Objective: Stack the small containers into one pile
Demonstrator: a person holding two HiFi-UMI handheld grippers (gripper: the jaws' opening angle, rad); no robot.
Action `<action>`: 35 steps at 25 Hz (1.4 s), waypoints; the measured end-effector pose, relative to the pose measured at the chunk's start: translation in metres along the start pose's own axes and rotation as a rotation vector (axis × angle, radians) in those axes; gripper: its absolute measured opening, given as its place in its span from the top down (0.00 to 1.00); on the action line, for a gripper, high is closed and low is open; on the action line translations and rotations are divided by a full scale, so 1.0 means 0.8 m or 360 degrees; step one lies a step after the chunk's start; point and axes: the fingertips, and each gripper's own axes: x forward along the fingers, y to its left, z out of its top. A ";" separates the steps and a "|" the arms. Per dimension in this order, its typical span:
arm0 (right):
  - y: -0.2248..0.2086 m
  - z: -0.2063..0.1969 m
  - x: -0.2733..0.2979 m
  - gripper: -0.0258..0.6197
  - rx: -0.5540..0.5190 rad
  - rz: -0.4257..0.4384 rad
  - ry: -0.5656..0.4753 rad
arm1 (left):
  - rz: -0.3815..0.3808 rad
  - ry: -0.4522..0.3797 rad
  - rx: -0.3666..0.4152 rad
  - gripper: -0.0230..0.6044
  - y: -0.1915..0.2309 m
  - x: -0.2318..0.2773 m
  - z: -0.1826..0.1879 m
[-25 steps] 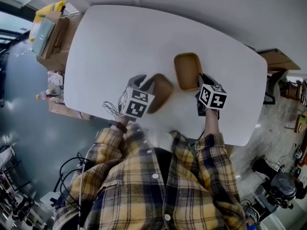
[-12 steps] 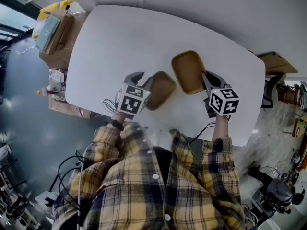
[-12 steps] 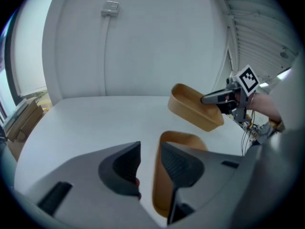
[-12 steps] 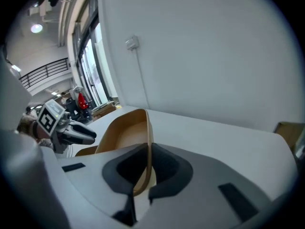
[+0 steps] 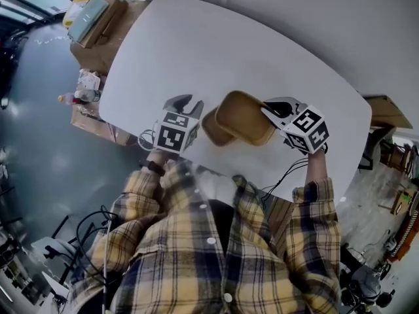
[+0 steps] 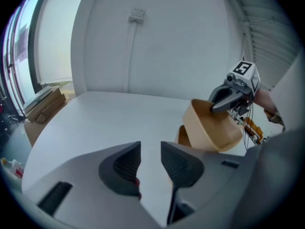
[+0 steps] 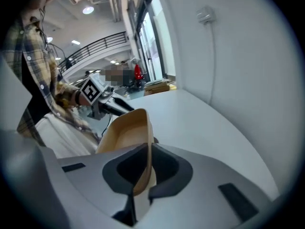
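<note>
In the head view my right gripper [image 5: 270, 110] is shut on the right rim of a tan oblong container [image 5: 243, 116]. It holds the container tilted above the white table [image 5: 196, 44]. A second tan container [image 5: 211, 129] rests on the table, half hidden under the raised one. In the right gripper view the thin rim [image 7: 144, 168] sits pinched between the pads. My left gripper [image 5: 183, 103] stands open with nothing between its jaws, just left of the lower container and apart from it. The left gripper view shows the held container [image 6: 214, 128] in front of the lower container [image 6: 183, 136].
Cardboard boxes [image 5: 98, 18] stand on the floor beyond the table's far left corner. More clutter [image 5: 82, 97] lies by the left edge. Cables [image 5: 288, 169] trail from the right gripper over the near edge. A white wall [image 6: 167, 42] rises behind the table.
The right gripper has lifted its container off the table and carried it left, over the second container. The left gripper has drawn back from the second container.
</note>
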 end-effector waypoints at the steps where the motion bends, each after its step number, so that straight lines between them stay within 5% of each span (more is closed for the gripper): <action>1: 0.009 0.002 0.010 0.91 -0.0066 0.0079 0.0053 | 0.0009 0.0008 -0.0014 0.77 0.003 -0.003 -0.005; 6: 0.046 0.007 0.058 0.91 -0.0373 0.0381 0.0306 | 0.0056 0.0023 -0.0070 0.77 0.020 -0.017 -0.027; 21: 0.074 0.032 0.096 0.91 -0.1059 0.0897 0.0765 | -0.0022 0.0029 -0.0080 0.77 0.010 -0.013 -0.027; 28: 0.081 0.032 0.134 0.91 -0.1357 0.0979 0.0752 | -0.0008 0.0046 -0.0108 0.77 0.018 -0.009 -0.029; 35: 0.076 0.019 0.160 0.88 -0.1530 0.0729 0.0449 | 0.0014 0.0065 -0.0141 0.77 0.034 -0.007 -0.038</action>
